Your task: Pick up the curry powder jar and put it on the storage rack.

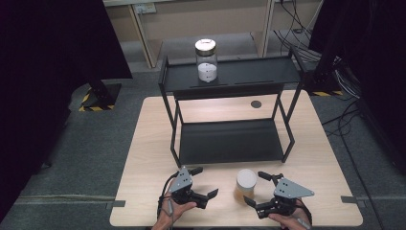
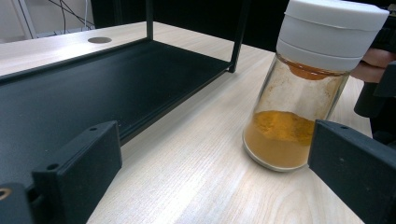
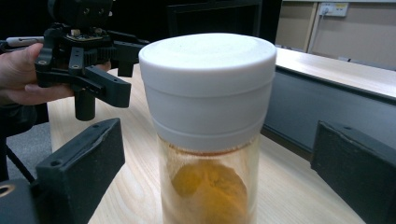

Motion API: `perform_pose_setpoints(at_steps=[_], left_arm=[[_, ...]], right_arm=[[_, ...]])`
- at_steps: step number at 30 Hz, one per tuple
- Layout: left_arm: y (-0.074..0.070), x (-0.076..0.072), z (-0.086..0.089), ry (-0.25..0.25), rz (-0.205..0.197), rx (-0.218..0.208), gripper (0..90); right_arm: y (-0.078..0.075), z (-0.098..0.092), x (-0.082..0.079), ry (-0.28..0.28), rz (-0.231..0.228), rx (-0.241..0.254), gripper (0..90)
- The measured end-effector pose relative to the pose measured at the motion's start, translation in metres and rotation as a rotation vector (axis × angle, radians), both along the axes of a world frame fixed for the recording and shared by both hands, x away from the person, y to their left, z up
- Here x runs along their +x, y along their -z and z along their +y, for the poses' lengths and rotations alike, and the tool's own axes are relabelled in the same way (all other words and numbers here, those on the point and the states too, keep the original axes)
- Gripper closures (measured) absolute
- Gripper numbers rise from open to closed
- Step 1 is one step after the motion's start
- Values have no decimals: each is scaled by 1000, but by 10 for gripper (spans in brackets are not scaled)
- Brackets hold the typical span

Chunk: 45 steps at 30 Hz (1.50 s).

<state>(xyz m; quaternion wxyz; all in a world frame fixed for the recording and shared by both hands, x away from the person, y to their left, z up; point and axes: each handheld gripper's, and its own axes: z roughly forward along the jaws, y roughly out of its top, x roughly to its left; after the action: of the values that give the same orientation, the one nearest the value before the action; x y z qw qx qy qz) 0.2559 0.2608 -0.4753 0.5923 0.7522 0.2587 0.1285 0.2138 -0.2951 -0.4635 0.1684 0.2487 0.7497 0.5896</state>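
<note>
A glass jar of orange powder with a white lid stands upright on the wooden table near its front edge. My right gripper is open, one jaw on each side of the jar, and neither pad touches the glass. In the right gripper view the jar stands close between those jaws, with a gap on both sides. To the left of the jar my left gripper is open and holds nothing. In the left gripper view the jar stands ahead at the right.
A black two-tier metal rack stands in the middle of the table, its lower tier bare. On its top tier stands a glass jar of white powder. A round hole marks the tabletop behind the rack.
</note>
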Motion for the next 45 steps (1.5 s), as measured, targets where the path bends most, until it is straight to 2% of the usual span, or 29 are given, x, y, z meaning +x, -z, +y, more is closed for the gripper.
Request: perform_pose_setpoints(at_steps=[8,19,24,30,40,45], left_arm=[[0,0,0,1,1,3,21],[1,1,1,-1,3,4,21],[1,2,1,0,5,4,21],[1,2,1,-1,9,1,22],[1,2,2,-1,11,-1,22],[1,3,2,-2,13,0,22]], right_arm=[[0,8,6,-18,-4,-11,84],[0,14,13,-29,-3,-36,200],[0,13,16,-29,0,-18,272],[1,14,19,-46,5,-19,342],[-5,19,12,-13,-10,-46,354],[-12,12,10,0,-11,-25,355]])
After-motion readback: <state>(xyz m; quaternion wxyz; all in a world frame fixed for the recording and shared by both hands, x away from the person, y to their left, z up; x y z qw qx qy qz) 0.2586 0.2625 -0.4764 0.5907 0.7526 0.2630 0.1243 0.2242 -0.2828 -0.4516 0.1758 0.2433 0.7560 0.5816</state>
